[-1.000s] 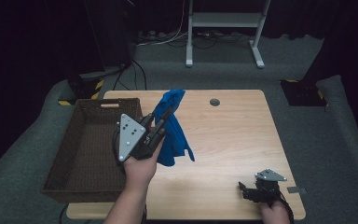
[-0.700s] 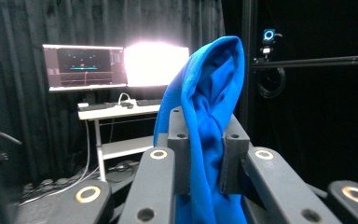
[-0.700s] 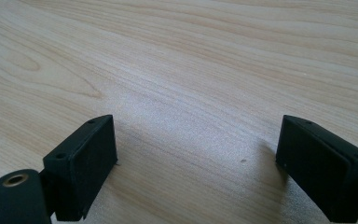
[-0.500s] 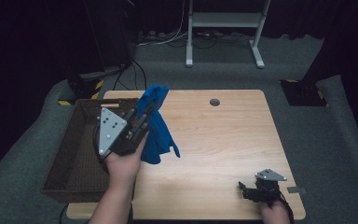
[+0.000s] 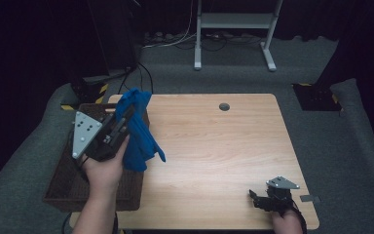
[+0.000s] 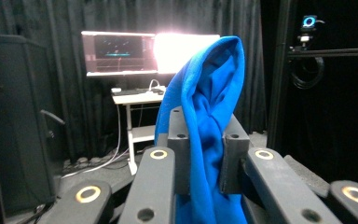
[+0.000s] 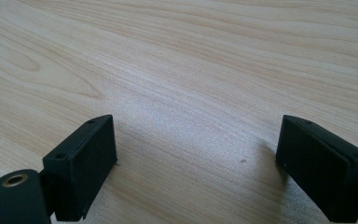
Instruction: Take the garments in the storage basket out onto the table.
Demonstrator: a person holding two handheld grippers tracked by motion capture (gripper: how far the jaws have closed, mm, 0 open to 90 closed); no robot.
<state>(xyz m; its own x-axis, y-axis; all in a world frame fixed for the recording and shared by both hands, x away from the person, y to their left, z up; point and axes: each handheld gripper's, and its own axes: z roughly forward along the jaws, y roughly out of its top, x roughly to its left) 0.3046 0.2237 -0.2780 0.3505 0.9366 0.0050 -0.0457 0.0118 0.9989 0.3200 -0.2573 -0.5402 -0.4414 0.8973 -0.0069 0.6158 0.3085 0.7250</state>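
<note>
Here, the left tongs (image 5: 124,118) are clamped on 1 blue cloth (image 5: 139,134), lifted off the wooden counter (image 5: 214,146) and hanging at the wicker basket's (image 5: 58,187) rim (dropping it in remains), while the right tongs (image 5: 259,199) rest apart, empty, on the counter's near corner.

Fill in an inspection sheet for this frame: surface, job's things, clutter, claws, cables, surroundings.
Surface: light wooden table, bare, with a round grommet near its far edge.
Job's things: blue cloth hanging from the left claw, over the edge of the brown wicker basket at the table's left side.
Clutter: nothing seen.
Claws: left claw shut on the blue cloth, raised; right claw open, low over the table's near right corner.
Cables: several on the floor beyond the table.
Surroundings: dark curtains, grey floor padding, white stand legs, lit monitors.
</note>
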